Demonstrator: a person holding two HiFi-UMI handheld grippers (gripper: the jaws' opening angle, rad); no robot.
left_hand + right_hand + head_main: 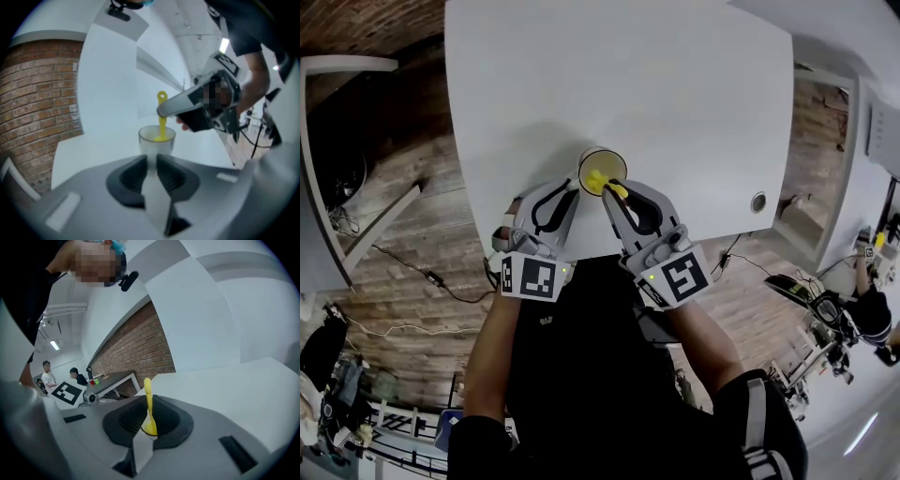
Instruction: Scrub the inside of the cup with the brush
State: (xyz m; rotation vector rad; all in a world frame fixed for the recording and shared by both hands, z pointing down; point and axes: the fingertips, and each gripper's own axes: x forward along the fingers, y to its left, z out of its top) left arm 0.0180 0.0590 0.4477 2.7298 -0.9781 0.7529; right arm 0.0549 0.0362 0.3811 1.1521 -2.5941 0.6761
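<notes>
A translucent cup [602,165] stands near the front edge of the white table [675,94]. My left gripper [572,192] is shut on the cup's near-left side; in the left gripper view the cup [157,140] sits just beyond the jaw tips, its lower wall pinched between them. My right gripper [614,195] is shut on the handle of a yellow brush [598,180]. The brush [162,117] stands nearly upright, its head down inside the cup and its looped end above the right gripper [161,111]. In the right gripper view the brush [148,401] runs up between the pads.
The table's front edge lies just under both grippers, with wooden floor and cables below. A round grommet [757,202] sits at the table's front right. A brick wall [33,103] stands to the left. Other people and equipment are at the far right [862,319].
</notes>
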